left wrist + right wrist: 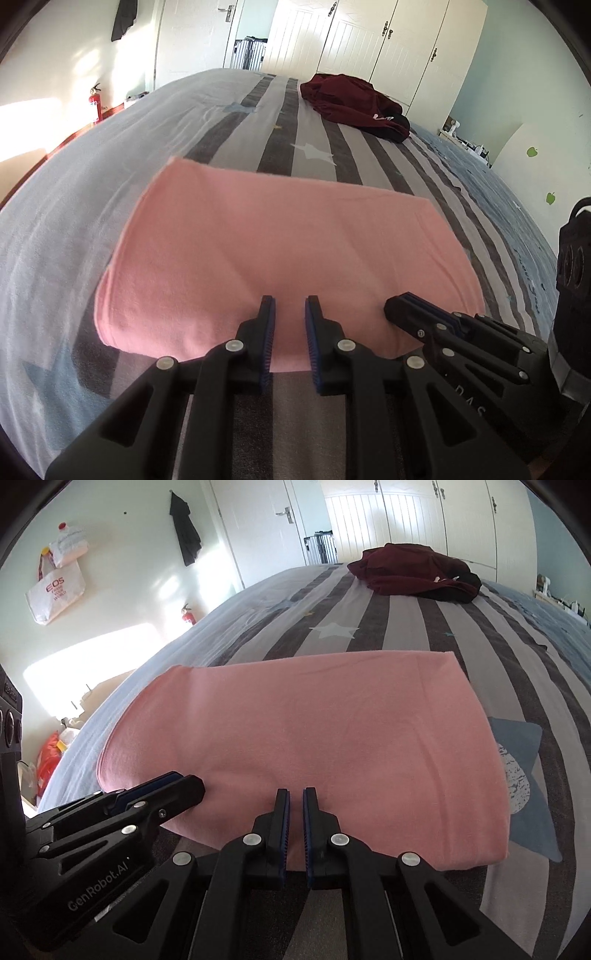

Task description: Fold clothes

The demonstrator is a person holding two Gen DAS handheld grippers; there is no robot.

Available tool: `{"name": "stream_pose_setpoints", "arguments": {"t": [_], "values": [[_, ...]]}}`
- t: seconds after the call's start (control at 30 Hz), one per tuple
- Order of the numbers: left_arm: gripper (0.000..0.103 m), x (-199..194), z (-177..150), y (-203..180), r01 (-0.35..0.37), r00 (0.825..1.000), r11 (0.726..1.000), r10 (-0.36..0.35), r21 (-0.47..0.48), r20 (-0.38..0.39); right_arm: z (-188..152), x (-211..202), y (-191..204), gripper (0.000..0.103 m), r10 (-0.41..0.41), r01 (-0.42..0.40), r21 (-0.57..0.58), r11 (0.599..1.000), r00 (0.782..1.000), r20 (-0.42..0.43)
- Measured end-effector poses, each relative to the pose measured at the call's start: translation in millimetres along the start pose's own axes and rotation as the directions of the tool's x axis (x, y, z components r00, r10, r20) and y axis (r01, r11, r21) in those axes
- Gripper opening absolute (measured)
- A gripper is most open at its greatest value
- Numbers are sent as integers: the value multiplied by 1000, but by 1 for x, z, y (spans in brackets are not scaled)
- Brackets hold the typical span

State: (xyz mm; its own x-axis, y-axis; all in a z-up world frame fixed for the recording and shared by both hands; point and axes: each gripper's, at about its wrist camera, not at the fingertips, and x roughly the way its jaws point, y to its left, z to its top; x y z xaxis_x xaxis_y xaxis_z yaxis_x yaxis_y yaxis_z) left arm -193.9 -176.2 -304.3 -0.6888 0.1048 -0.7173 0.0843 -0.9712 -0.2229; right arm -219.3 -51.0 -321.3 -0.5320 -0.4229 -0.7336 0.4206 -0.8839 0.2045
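Pink garment (280,254) lies flat in a folded rectangle on the striped bedspread (236,122), long axis crosswise to both tools; left gripper (290,301) and right gripper (295,792) sit side by side at its near edge, about equally close, fingers narrowly apart, clamping nothing visible. Maroon clothes (413,570) heaped beyond the pink garment; readable: "GenRobot.AI" on the left gripper, "EOS" on the wall bag (55,594).

pink cloth (314,734); grey-striped starred bedspread (406,627); maroon garment (410,568); black tools, blue pads (283,830)
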Motion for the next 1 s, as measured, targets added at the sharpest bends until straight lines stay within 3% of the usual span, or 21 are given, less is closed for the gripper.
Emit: {"name": "stream_pose_setpoints", "arguments": {"t": [0.1,0.3,0.47,0.53,0.77,1.0], "values": [[15,1,-5,13,-21,1000,1000,21,4,-13,1,-8,-12,7,-41,41,14,999,999,4],[12,6,-10,26,27,998,998,-24,54,-50,-5,-10,-42,0,-67,68,59,996,998,-19],[11,-6,-2,38,0,999,998,2,68,-35,-4,-15,-58,0,-87,88,73,993,996,-20],[4,-8,-1,42,-7,999,998,10,70,-35,-3,-16,-64,0,-95,96,79,992,995,-21],[5,-15,2,57,-65,998,997,66,40,-23,-1,-24,-67,0,-121,122,31,992,993,-13],[5,-11,1,62,-70,997,997,71,34,-36,3,-22,-72,0,-142,142,58,988,990,-12]]}}
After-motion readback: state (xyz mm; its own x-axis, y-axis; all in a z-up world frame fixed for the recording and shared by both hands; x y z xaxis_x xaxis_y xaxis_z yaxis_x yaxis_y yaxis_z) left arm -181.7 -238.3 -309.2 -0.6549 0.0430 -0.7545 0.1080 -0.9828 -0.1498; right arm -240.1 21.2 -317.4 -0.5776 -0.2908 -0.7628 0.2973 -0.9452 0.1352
